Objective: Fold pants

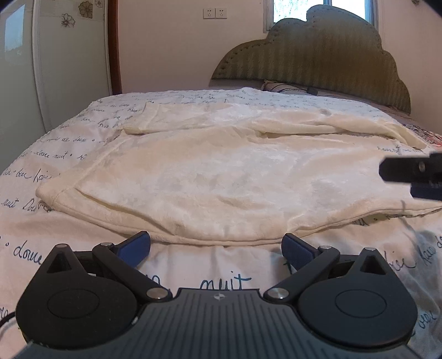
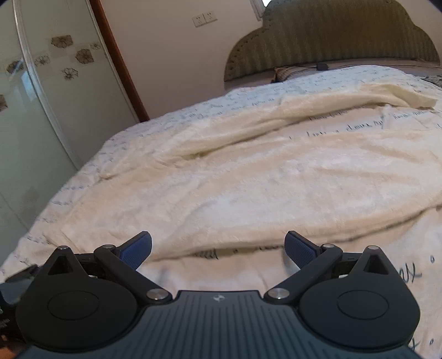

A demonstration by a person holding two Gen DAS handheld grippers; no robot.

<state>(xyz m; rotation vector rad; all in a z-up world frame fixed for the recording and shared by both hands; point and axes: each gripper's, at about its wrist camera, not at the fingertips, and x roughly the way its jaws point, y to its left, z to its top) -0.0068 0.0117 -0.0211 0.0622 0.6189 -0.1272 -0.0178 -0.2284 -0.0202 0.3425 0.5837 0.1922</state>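
The cream fleece pants [image 1: 221, 176] lie spread flat across the middle of the bed, on top of a white bedspread [image 1: 215, 273] printed with dark handwritten script, and their near hem runs just ahead of both my claws. My left gripper [image 1: 216, 250] has its jaws spread wide with nothing between them, the blue pads [image 1: 135, 248] poised just short of the hem over bare bedspread. My right gripper [image 2: 218, 250] is spread wide as well and holds nothing, its tips over the pants' near edge, where the fabric lifts into a low fold showing script underneath. From my left view I see the garment whole: one leg reaching back toward the left, another stretching off to the right toward the far corner, with a shallow crease between them. That view also catches the black and blue tip of my right claw [image 1: 414, 176] at the right edge, hovering above the pants. My right view is tilted and slightly blurred, closer over the cloth, and shows the long ridges of the fleece better than its outline. Beyond the bed stands a green scalloped headboard [image 1: 317, 55], with a patterned pillow [image 2: 287, 73] at its foot, two wall sockets [image 1: 215, 13], a window above, and a pale wardrobe door [image 2: 41, 110] with flower stickers at the left.
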